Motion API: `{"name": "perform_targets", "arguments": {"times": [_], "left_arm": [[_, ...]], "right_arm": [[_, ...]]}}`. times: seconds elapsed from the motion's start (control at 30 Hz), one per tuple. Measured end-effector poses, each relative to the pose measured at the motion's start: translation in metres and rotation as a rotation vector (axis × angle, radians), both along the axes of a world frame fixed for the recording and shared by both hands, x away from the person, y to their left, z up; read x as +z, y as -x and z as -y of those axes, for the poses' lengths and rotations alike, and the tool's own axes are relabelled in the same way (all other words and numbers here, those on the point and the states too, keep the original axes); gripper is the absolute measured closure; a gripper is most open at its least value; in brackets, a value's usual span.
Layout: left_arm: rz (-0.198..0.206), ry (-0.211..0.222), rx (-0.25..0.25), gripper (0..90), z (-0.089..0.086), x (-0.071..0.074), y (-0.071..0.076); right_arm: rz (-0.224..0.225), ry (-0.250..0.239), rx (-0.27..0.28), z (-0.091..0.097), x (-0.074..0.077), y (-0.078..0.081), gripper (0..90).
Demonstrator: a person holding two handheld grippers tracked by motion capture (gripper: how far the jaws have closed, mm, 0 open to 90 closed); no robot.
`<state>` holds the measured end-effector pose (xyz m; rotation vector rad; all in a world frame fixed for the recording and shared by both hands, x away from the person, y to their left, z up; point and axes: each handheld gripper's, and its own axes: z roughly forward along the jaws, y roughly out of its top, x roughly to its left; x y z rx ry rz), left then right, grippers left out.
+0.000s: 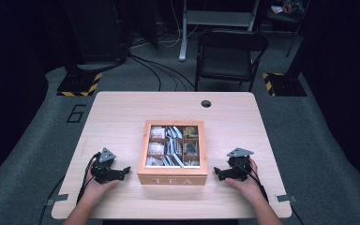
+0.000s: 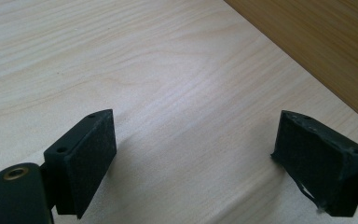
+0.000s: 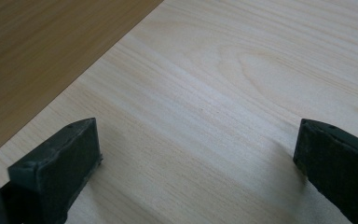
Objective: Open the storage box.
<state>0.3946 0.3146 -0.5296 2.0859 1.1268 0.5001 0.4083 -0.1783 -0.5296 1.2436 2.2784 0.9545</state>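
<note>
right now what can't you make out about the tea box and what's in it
- Contents of the tea box: high view, too small and blurred to tell the packets' labels.
- Box in left gripper view: its side wall, the rest cut off by the frame edge.
- Box in right gripper view: its wall, cut off likewise.

1. The table (image 1: 122,112) is pale wood, smooth, with a fine grain and a soft satin sheen.
2. The tea box (image 1: 172,178) is a warmer, darker wood, matt on its side wall (image 2: 326,42), with a clear glossy lid.
3. The left gripper (image 2: 196,163) has matt black hard plastic jaws faced with rough, grainy pads (image 2: 91,172), one frayed at its edge.
4. The right gripper (image 3: 196,163) has the same coarse pads (image 3: 72,168).
5. The floor (image 1: 309,140) is dull grey carpet.
</note>
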Motion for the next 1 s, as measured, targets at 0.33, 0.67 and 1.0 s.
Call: {"name": "perform_targets", "arguments": {"times": [0.33,0.67,1.0], "left_arm": [[0.01,0.004,0.008,12.8,0.001,-0.0008,-0.0003],[0.005,0.003,0.006,14.3,0.001,0.0002,0.0014],[-0.02,0.035,-0.013,21.8,0.0004,0.0038,0.0045]], "right_arm": [[0.011,-0.001,0.002,-0.0002,-0.0003,0.0003,0.7],[0.008,-0.008,-0.018,-0.0015,0.0,0.0027,2.5],[0.027,-0.023,-0.002,-0.0026,0.0012,0.0063,13.7]]}}
